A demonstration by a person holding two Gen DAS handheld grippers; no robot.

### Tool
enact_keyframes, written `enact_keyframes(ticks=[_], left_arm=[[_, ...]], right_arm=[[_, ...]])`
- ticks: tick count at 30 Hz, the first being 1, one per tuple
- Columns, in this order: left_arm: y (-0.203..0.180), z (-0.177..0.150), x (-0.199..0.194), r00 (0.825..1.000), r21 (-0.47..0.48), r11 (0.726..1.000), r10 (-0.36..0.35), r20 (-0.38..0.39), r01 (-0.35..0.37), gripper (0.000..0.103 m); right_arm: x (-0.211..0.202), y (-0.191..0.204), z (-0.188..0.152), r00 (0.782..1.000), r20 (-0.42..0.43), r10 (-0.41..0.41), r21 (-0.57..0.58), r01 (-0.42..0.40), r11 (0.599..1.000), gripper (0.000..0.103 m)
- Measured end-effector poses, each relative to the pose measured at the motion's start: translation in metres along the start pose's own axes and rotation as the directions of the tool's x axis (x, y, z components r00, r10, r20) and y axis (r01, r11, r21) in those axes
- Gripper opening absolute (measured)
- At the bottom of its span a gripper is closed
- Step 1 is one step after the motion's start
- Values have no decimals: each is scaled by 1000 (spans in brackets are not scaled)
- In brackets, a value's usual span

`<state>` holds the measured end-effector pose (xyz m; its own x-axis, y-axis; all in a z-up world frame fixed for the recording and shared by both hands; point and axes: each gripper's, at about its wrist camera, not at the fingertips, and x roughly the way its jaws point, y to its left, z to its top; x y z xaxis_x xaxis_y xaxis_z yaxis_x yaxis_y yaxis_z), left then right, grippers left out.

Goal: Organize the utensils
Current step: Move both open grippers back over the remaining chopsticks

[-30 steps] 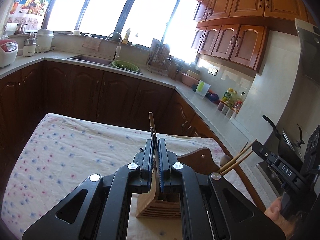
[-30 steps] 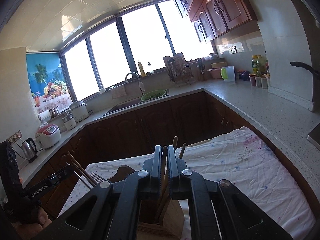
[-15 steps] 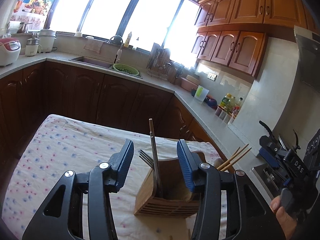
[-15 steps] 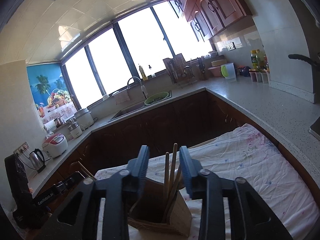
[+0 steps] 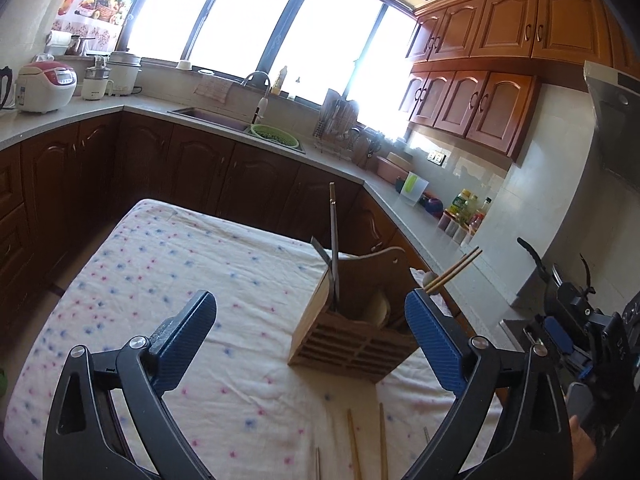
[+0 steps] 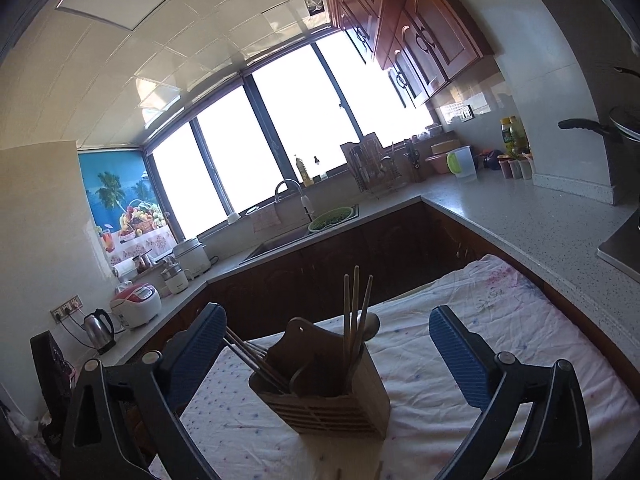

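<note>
Chopsticks (image 5: 354,446) lay at 6 o'clock below the wooden holder (image 5: 352,344), thin, stiff and light; pinch mid-stick. Left claw (image 5: 310,344) and right claw (image 6: 326,354) were opening, nothing between them.

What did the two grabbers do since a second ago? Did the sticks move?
Both grabbers let go and pulled back: the left gripper released the metal utensil, the right gripper released the wooden chopsticks, and their jaws are opening. Both now stand in the wooden holder, which stayed put on the dotted cloth.
</note>
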<state>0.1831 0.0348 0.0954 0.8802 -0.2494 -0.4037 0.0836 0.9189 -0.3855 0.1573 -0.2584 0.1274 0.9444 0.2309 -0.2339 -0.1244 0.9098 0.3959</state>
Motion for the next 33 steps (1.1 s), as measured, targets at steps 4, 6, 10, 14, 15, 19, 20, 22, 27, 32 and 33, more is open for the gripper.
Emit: enact_keyframes(ticks=[4, 6, 10, 14, 15, 19, 20, 22, 27, 32, 33], left_arm=[[9, -22, -17, 999, -10, 1000, 18, -32, -18, 97], [13, -33, -24, 999, -17, 999, 29, -46, -30, 97], [22, -55, -40, 997, -41, 998, 46, -64, -49, 97], [28, -82, -49, 993, -39, 997, 62, -102, -66, 97], [28, -88, -48, 991, -34, 997, 66, -117, -71, 97], [27, -106, -46, 984, -25, 996, 82, -160, -87, 97], [27, -110, -46, 983, -25, 996, 82, -167, -88, 97], [26, -117, -45, 980, -19, 996, 85, -182, -90, 97], [20, -131, -43, 973, 12, 996, 89, -212, -89, 97], [15, -142, -39, 967, 34, 996, 90, -238, -84, 97], [14, -144, -38, 965, 40, 995, 94, -244, -87, 97]], right_arm=[[-24, -5, -25, 999, -30, -20, 2, 20, 1000, 103], [-33, -8, -35, 998, -54, -33, -2, 33, 999, 103], [-53, -17, -55, 994, -85, -68, -5, 68, 998, 103], [-72, -28, -79, 989, -105, -104, 1, 105, 994, 103], [-75, -30, -85, 987, -114, -110, 1, 110, 994, 103], [-79, -38, -106, 979, -161, -127, 3, 129, 992, 103], [-80, -39, -110, 977, -171, -125, 8, 129, 992, 103], [-81, -41, -117, 974, -186, -131, 10, 135, 991, 103], [-82, -41, -125, 967, -212, -138, -10, 139, 990, 103], [-79, -38, -136, 958, -244, -147, -35, 143, 989, 101], [-78, -38, -137, 957, -250, -149, -41, 143, 989, 101]])
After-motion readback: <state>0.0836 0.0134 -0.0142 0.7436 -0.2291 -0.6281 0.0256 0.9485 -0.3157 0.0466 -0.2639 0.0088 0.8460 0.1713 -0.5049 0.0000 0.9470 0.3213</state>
